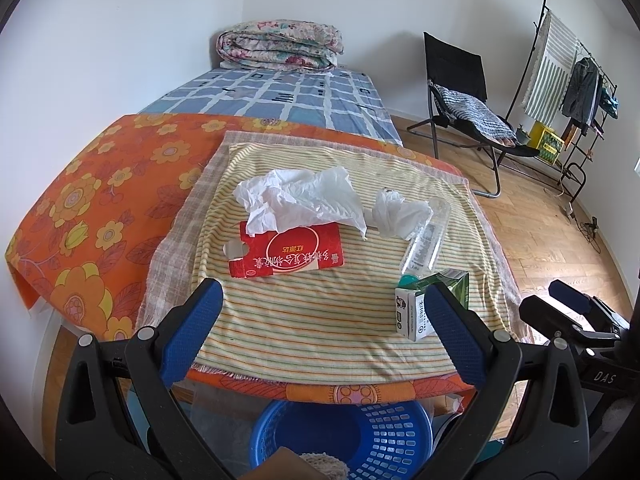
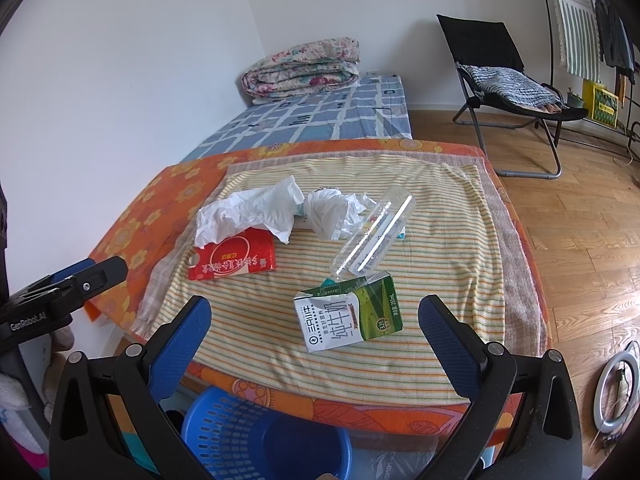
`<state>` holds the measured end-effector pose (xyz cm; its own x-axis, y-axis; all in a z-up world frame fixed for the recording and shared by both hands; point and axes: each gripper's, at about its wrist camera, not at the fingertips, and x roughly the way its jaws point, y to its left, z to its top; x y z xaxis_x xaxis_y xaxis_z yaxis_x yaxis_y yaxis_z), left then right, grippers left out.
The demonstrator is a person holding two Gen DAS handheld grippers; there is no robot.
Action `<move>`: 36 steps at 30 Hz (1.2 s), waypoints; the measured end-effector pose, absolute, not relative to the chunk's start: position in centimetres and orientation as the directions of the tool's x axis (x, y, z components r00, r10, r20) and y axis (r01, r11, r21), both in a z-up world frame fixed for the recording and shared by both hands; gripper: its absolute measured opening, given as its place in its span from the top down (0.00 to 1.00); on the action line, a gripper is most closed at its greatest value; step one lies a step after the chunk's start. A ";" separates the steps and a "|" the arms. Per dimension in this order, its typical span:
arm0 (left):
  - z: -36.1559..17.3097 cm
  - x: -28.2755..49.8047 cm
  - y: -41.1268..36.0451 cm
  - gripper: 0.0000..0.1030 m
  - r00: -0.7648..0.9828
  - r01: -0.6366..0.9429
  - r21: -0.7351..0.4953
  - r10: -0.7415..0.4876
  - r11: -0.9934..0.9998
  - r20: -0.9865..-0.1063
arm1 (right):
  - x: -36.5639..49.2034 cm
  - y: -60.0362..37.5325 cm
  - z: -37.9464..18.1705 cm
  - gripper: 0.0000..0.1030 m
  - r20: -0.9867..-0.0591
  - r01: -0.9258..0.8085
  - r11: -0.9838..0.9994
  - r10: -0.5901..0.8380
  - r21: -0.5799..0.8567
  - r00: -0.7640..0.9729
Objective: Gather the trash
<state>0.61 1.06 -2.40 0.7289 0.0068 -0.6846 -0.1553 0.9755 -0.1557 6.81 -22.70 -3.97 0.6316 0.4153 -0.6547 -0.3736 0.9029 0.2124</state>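
Trash lies on a striped cloth [image 1: 320, 320] over a table. A red carton [image 1: 286, 254] [image 2: 234, 260] lies flat, with crumpled white paper [image 1: 300, 198] [image 2: 248, 212] on its far edge. A second paper wad [image 1: 400, 210] [image 2: 330, 210] lies beside a clear plastic bottle [image 1: 426, 236] [image 2: 372, 236]. A green and white milk carton [image 1: 430, 306] [image 2: 348, 314] lies nearest. My left gripper [image 1: 324, 330] is open and empty above the table's front edge. My right gripper [image 2: 316, 344] is open and empty just before the milk carton. A blue basket [image 1: 360, 432] [image 2: 248, 436] stands below the table.
An orange flowered cloth [image 1: 100, 208] covers the table. A bed with a folded quilt [image 1: 280, 44] stands behind it. A black folding chair [image 1: 468, 92] and a clothes rack [image 1: 576, 80] stand on the wooden floor at the right.
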 end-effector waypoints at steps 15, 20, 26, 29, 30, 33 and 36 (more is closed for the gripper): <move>-3.5 -0.2 2.4 0.01 0.719 -0.165 -0.159 0.008 0.973 -0.695 | 6.7 -23.0 -4.4 0.00 -0.660 -0.369 0.905 0.411 0.212 0.629; -4.1 0.2 2.6 0.01 0.706 -0.179 -0.161 0.013 0.971 -0.708 | 6.7 -23.0 -4.5 0.00 -0.662 -0.367 0.906 0.408 0.209 0.629; -4.7 0.6 3.1 0.01 0.688 -0.177 -0.167 0.001 0.970 -0.726 | 7.1 -23.0 -4.7 0.00 -0.676 -0.355 0.915 0.384 0.190 0.628; -5.0 0.8 3.5 0.01 0.678 -0.173 -0.177 -0.013 0.969 -0.735 | 7.2 -23.1 -4.8 0.00 -0.686 -0.344 0.922 0.368 0.180 0.627; -5.1 0.8 3.6 0.01 0.678 -0.175 -0.175 -0.010 0.969 -0.735 | 7.3 -23.1 -4.9 0.00 -0.690 -0.339 0.924 0.360 0.174 0.628; -5.5 0.8 3.9 0.01 0.678 -0.176 -0.168 -0.004 0.970 -0.735 | 7.4 -23.3 -5.5 0.00 -0.697 -0.337 0.926 0.356 0.173 0.622; -6.2 1.1 4.5 0.01 0.668 -0.168 -0.180 -0.023 0.969 -0.743 | 7.8 -23.7 -6.5 0.00 -0.709 -0.323 0.925 0.365 0.201 0.604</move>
<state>1.07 4.52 -6.17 0.6684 -0.0225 -0.7435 -0.1678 0.9692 -0.1802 7.79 -23.72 -6.48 0.6037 0.3645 -0.7090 -0.3226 0.9250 0.2009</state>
